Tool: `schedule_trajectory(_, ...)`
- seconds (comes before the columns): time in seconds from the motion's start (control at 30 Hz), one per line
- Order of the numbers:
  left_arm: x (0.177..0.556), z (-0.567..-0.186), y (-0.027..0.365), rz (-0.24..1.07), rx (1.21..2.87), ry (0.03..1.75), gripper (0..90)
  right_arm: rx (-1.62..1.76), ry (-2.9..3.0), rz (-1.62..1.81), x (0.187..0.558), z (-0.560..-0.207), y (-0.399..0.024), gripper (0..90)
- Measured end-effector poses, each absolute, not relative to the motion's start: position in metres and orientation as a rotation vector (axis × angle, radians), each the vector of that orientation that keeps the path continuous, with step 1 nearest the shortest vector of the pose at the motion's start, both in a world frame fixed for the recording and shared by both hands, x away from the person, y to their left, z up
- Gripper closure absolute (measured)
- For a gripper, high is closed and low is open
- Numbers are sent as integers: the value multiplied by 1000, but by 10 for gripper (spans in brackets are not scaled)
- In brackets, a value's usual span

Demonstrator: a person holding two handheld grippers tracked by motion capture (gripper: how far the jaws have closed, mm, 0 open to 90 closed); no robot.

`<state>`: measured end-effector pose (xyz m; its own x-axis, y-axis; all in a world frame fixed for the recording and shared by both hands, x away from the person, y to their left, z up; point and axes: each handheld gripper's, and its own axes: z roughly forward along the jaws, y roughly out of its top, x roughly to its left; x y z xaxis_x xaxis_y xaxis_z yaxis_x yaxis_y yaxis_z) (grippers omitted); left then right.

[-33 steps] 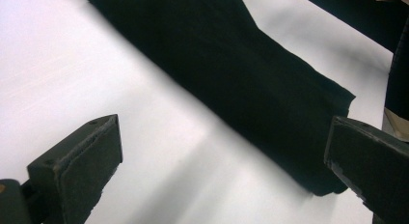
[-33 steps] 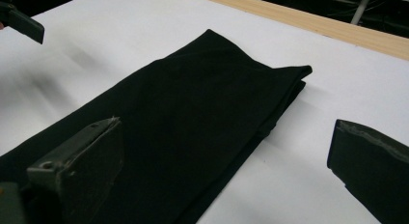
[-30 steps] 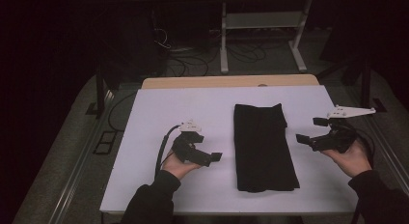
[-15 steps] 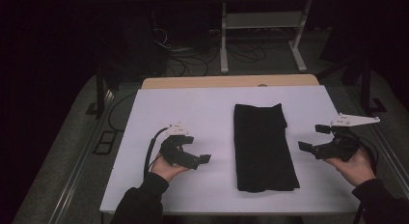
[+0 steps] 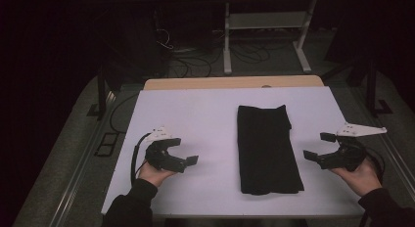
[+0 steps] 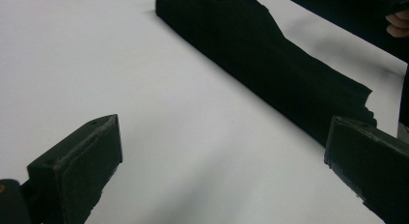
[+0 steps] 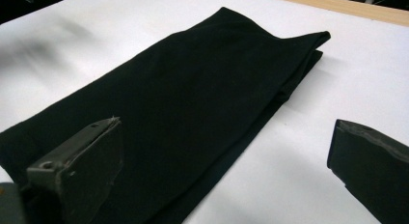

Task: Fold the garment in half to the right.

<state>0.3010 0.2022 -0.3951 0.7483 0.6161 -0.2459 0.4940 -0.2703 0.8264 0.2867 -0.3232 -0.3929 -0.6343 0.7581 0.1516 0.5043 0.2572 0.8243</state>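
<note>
Jaws apart beside unlabelled black cloth [image 5: 266, 148].

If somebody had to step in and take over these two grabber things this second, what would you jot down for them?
Left gripper: open, holding nothing, on the white table to the left of the black cloth, clear of it.
Right gripper: open, holding nothing, to the right of the cloth near the table's right edge, not touching it.
Cloth: folded into a long strip, lying flat mid-table, long side running away from the person.
Done: the cloth looks neatly folded and released.
Left: probably nothing more than one further fold or moving it aside; if so, each gripper would take an end.
</note>
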Motion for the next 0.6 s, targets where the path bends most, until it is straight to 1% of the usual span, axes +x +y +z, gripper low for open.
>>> schedule_trajectory(0.43,288,-404,239,203,1870,919,0,1161,2238,1336,279,-406,-325,0)
schedule_trajectory(0.6,283,-405,255,246,1823,940,0,1172,2222,1340,275,-412,-327,0)
